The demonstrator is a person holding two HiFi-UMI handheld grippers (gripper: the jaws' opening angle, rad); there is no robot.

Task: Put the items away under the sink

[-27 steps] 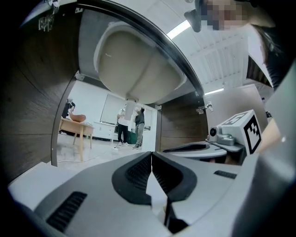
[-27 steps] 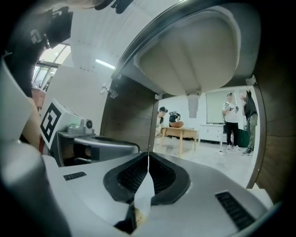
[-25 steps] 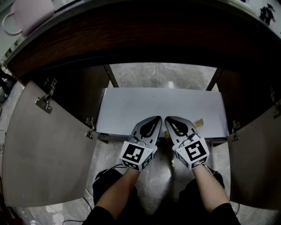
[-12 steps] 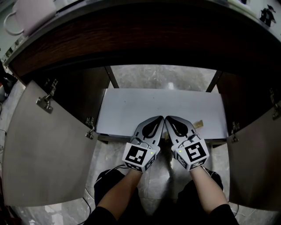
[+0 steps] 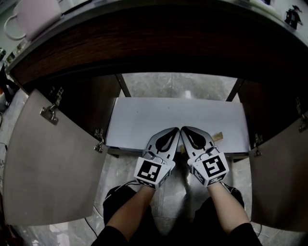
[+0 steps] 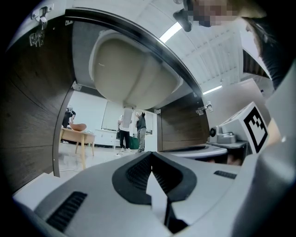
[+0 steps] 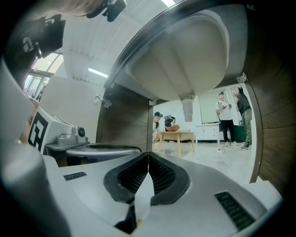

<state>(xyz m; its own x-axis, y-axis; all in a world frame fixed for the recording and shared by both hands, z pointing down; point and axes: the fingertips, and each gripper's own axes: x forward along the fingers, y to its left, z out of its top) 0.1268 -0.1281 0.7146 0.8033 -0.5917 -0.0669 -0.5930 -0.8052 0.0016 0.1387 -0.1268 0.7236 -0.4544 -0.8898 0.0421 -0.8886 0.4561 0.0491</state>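
Observation:
The cabinet under the sink stands open, and its pale grey shelf is bare except for a small tan scrap near the front right. My left gripper and right gripper rest side by side at the shelf's front edge with their tips almost touching. Both are shut with nothing between the jaws. In the left gripper view the left gripper points under the sink basin. The right gripper likewise points under the basin in the right gripper view.
Two cabinet doors hang open, the left door and the right door. A dark wooden front panel overhangs the opening. A pale mug sits on the counter at top left. Through the cabinet's open back, people and a wooden table show.
The left gripper has shifted slightly right, so the two tips now sit closer together. Nothing else has moved.

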